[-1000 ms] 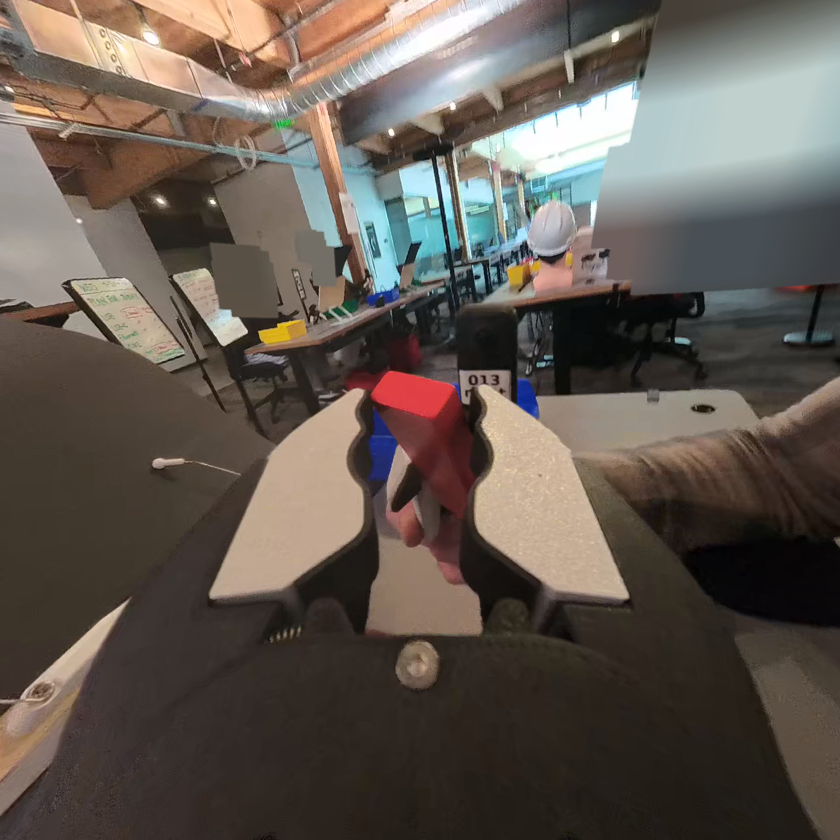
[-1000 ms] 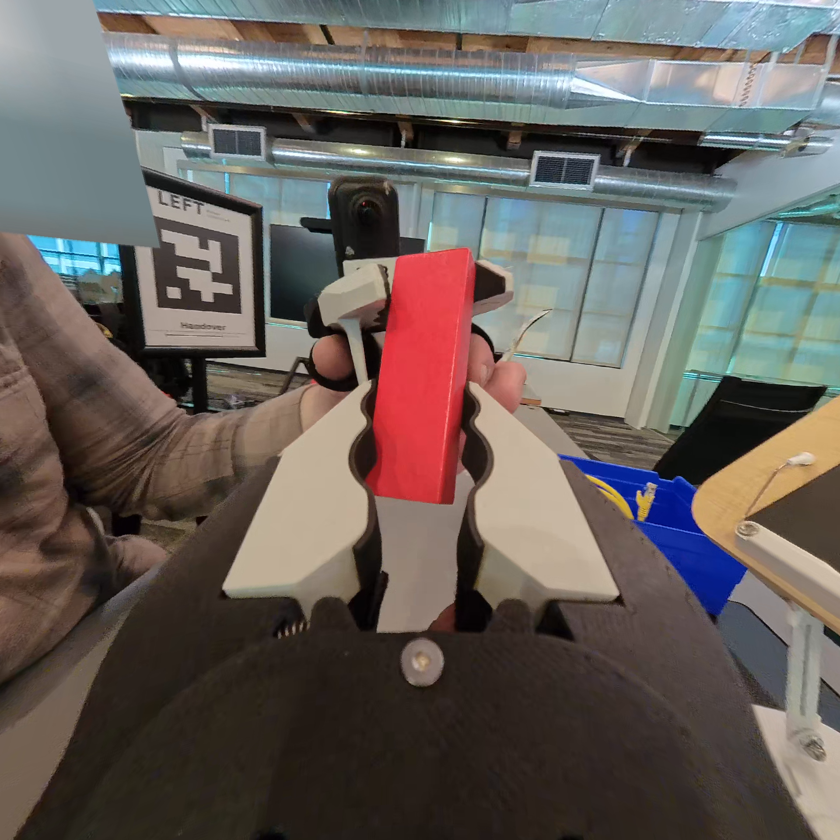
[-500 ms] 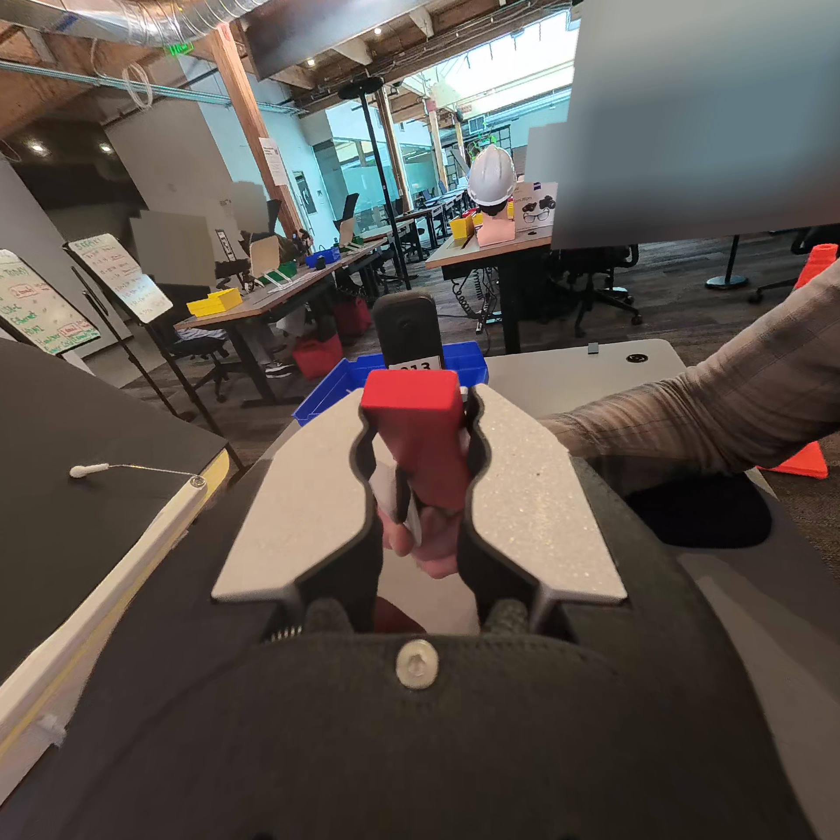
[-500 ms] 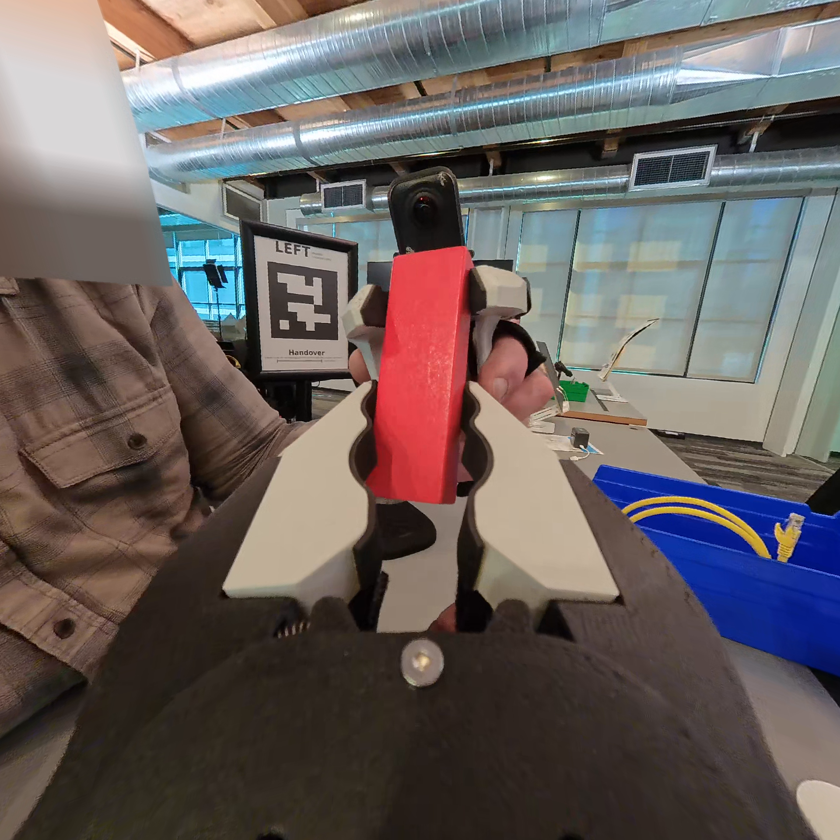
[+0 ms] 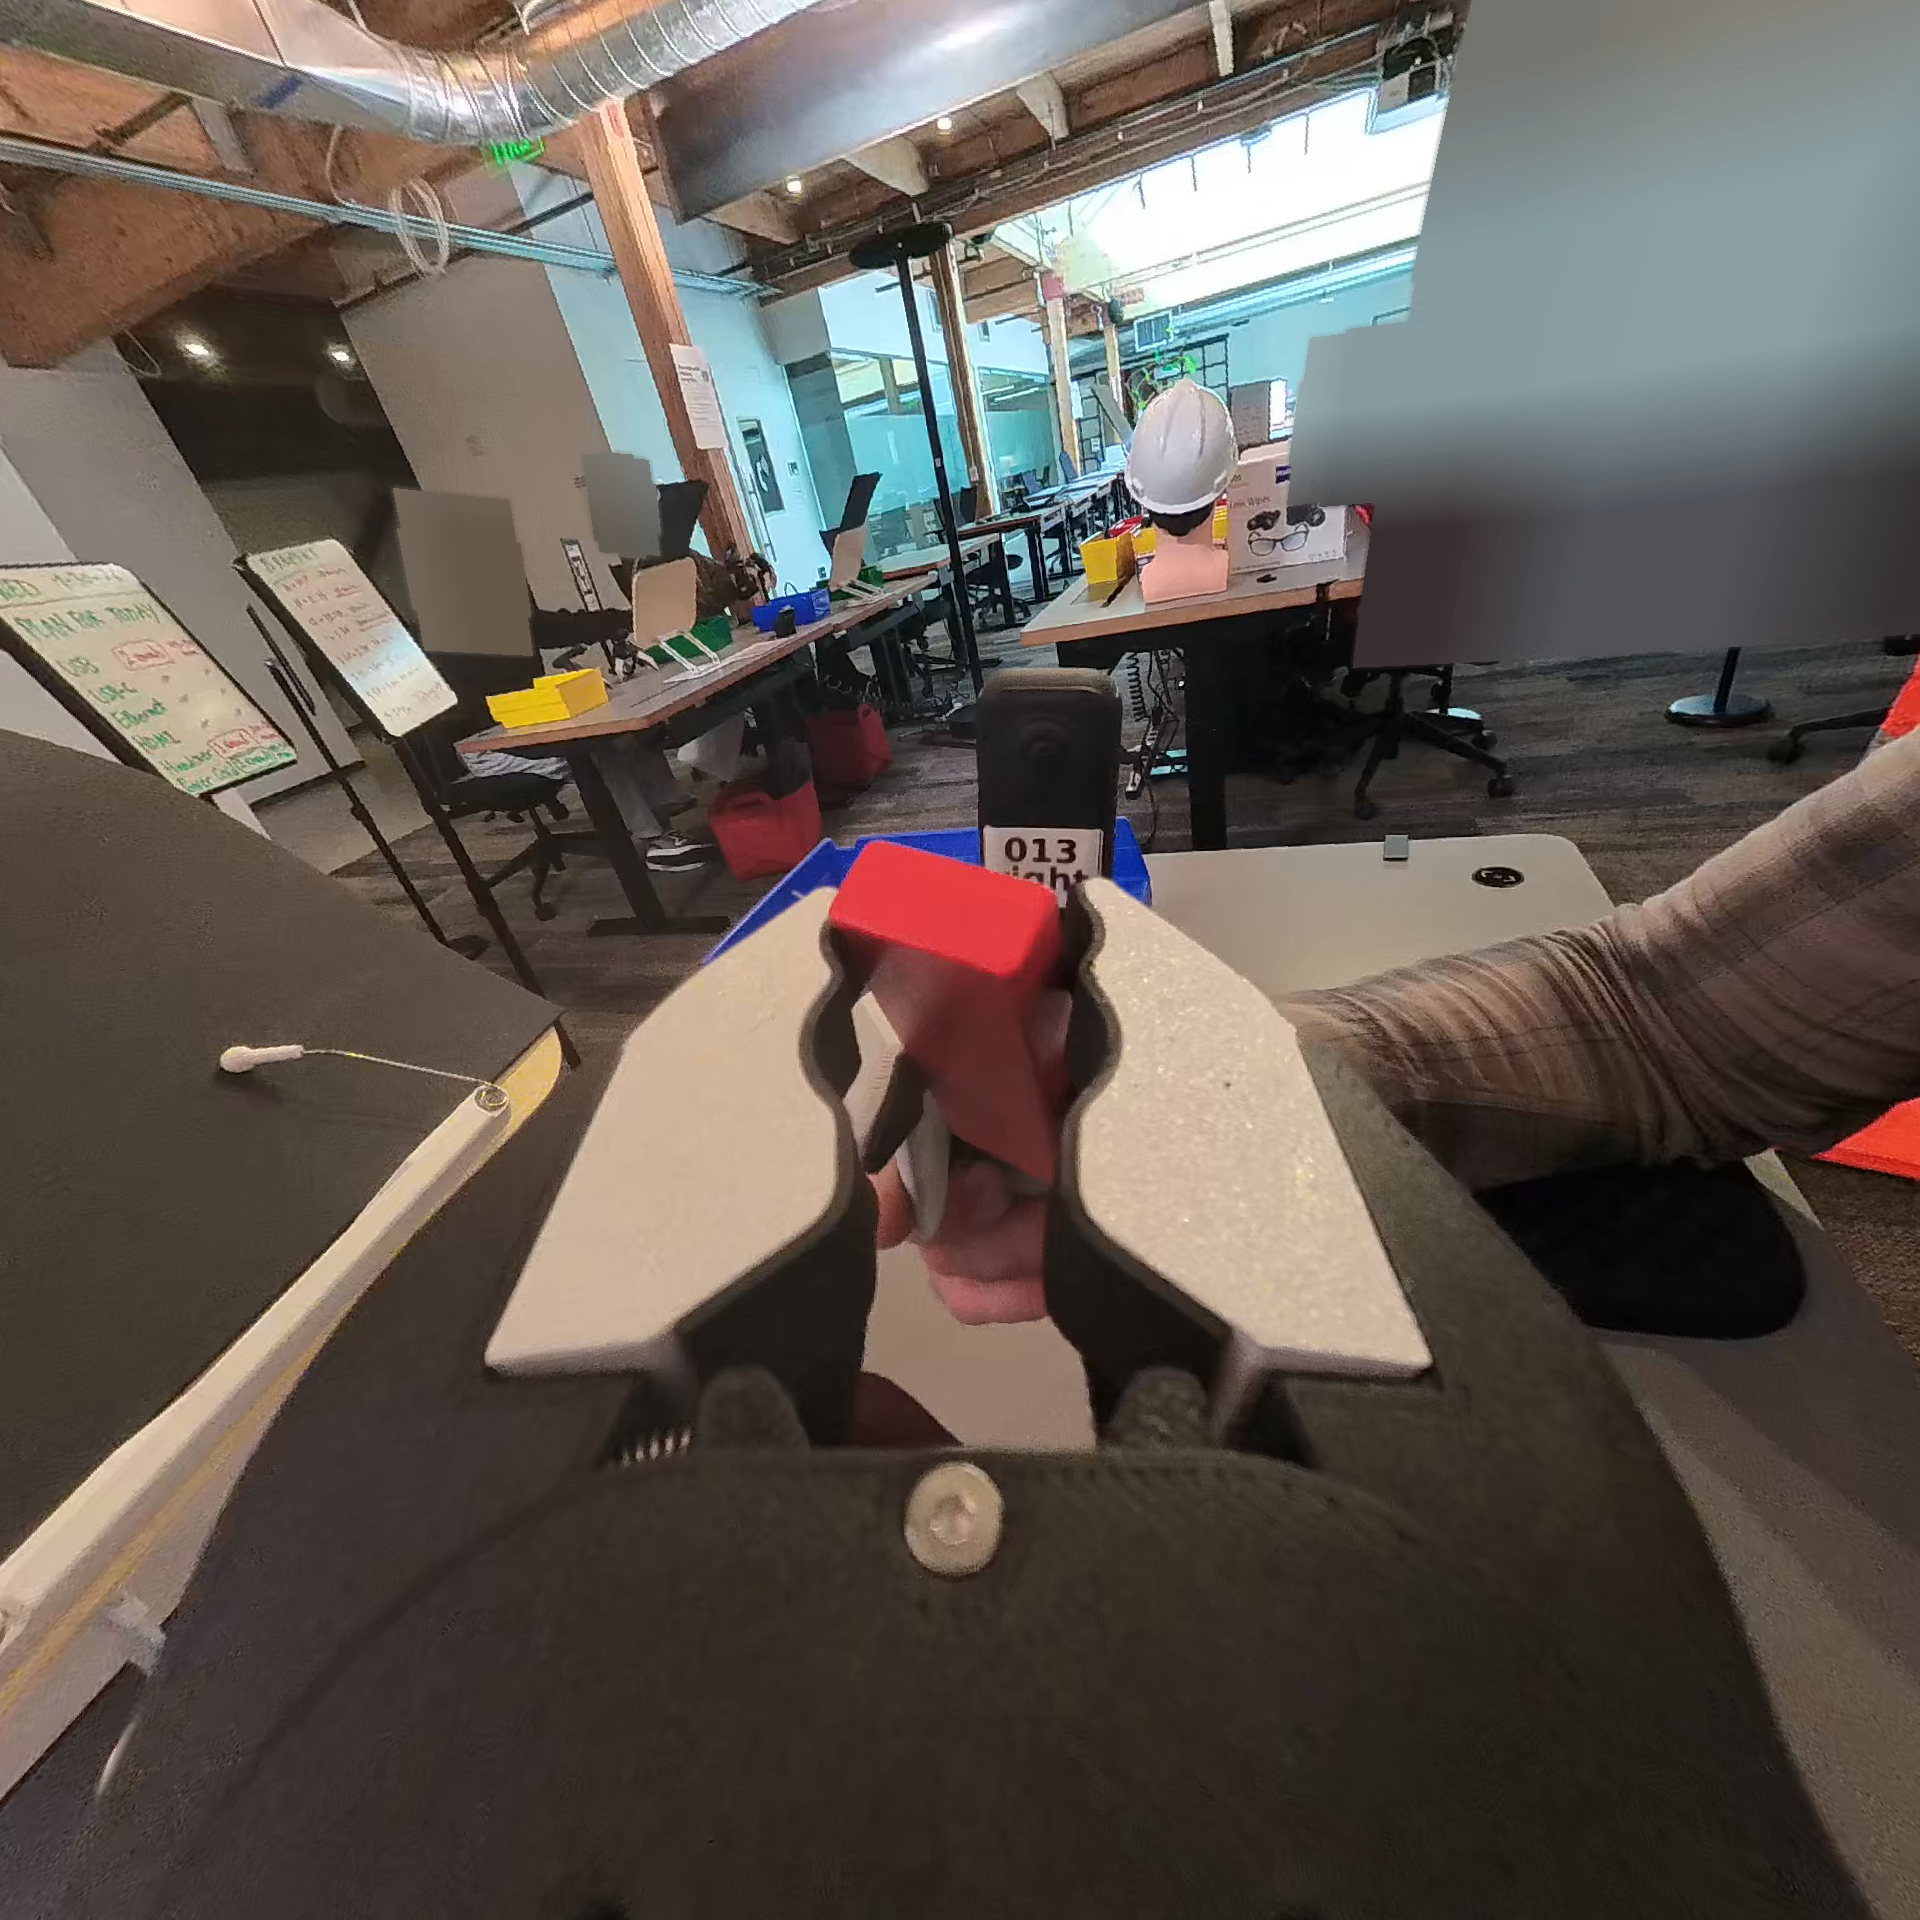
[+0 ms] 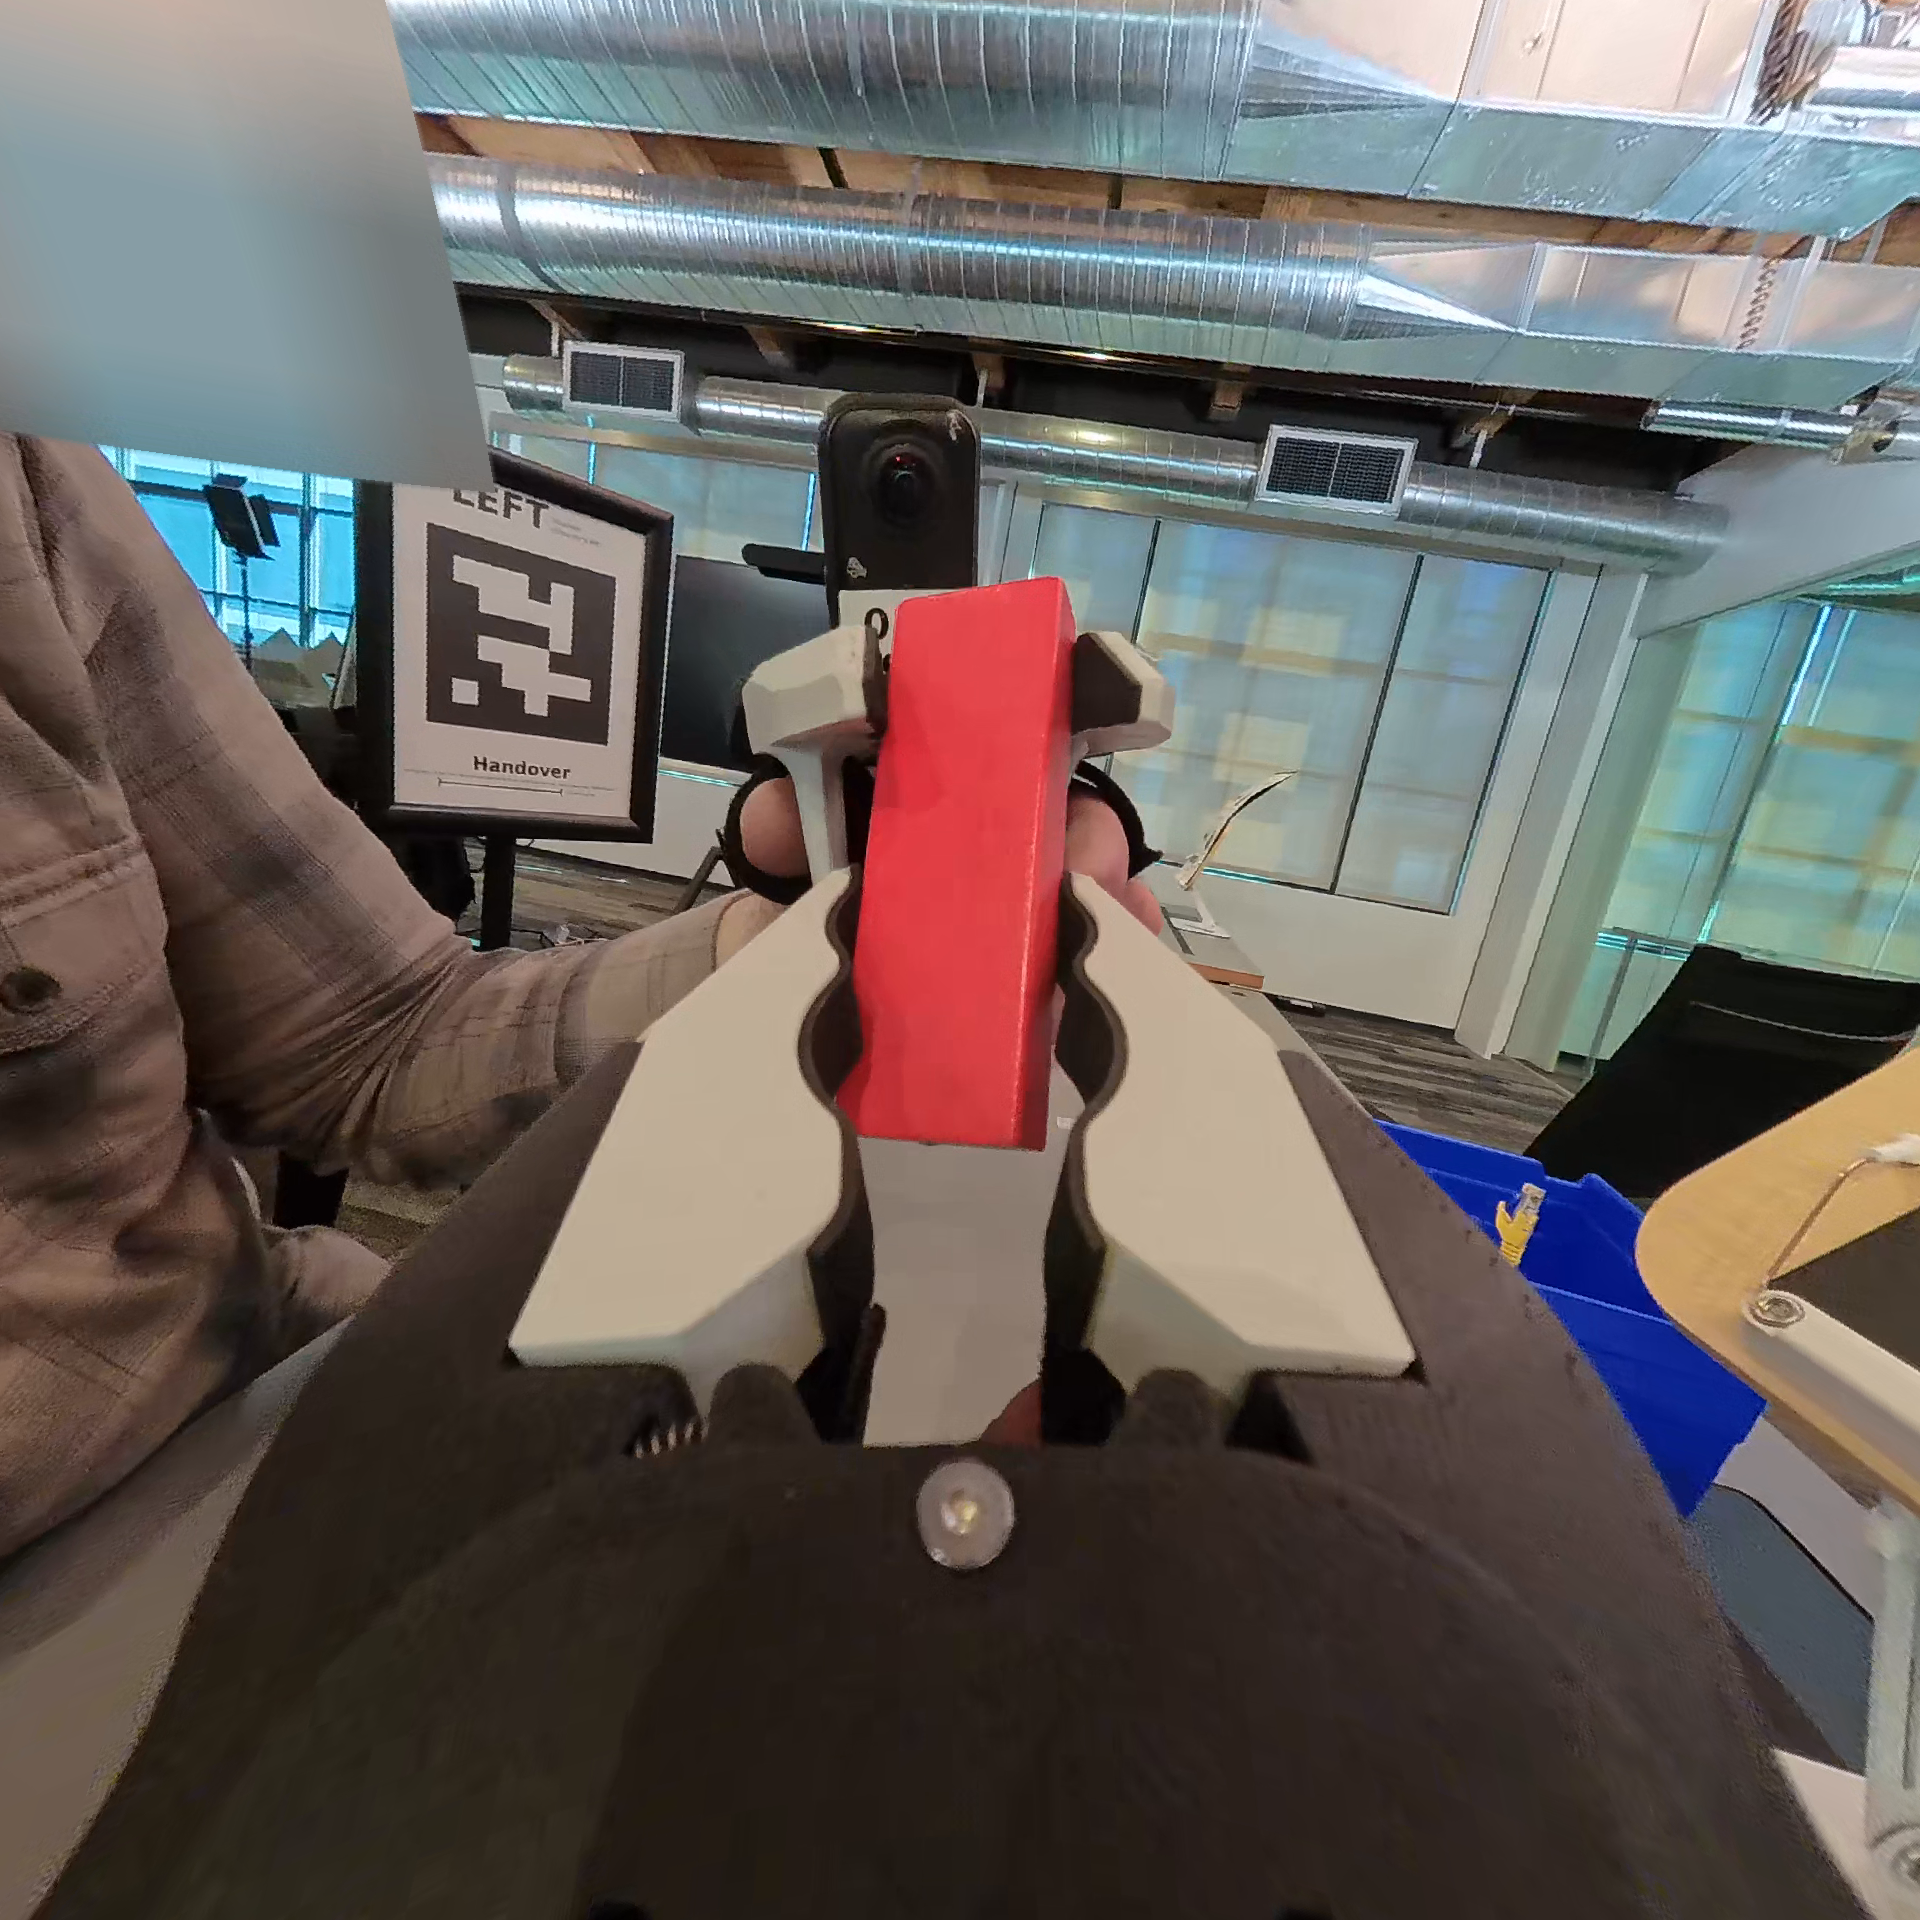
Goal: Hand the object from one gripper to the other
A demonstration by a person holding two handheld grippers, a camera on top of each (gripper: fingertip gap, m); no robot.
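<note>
Left gripper [image 5: 951,935]: both fingers bear on the sides of the red block [image 5: 961,997], tips up. Right gripper [image 6: 961,914]: fingers closed against the block's lower half; contact appears firm on both sides. The two grippers face each other. Each sleeved forearm [image 5: 1621,1029] extends from the side.

The block [image 6: 961,862] stands between both grippers, the left gripper [image 6: 966,675] beyond the right gripper [image 6: 961,914], above the desk [image 5: 1351,904].
</note>
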